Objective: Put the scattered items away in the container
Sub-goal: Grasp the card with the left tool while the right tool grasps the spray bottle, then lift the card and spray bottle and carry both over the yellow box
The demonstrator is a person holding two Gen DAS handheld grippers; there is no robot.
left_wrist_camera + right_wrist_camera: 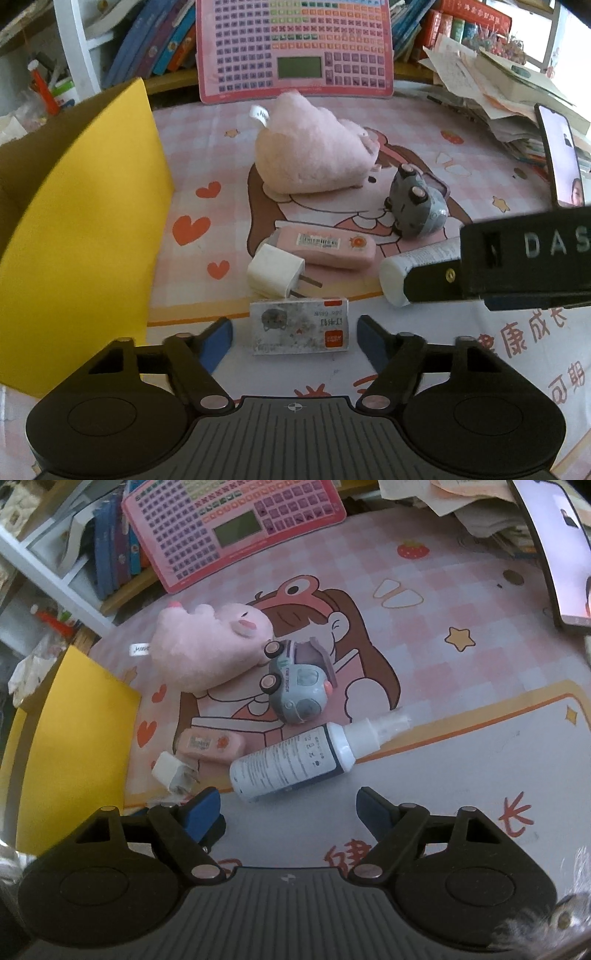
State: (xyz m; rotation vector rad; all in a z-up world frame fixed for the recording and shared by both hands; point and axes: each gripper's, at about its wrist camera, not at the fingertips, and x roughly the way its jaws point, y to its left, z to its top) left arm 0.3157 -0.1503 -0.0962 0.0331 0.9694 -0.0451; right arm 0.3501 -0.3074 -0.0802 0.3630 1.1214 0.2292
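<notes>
A small printed staples box (299, 326) lies flat between the blue pads of my left gripper (295, 334); the jaws are open, with a narrow gap on each side of the box. Beyond it are a white charger plug (275, 273), a pink case (328, 247), a grey toy truck (417, 206) and a pink plush (314, 151). My right gripper (288, 812) is open just short of a white spray bottle (288, 764) lying on its side. The yellow container (92, 229) stands at the left.
A pink keyboard toy (295, 48) leans against a bookshelf at the back. A stack of papers (498, 92) and an upright phone (561, 155) stand at the right. The items rest on a pink cartoon desk mat (461, 686).
</notes>
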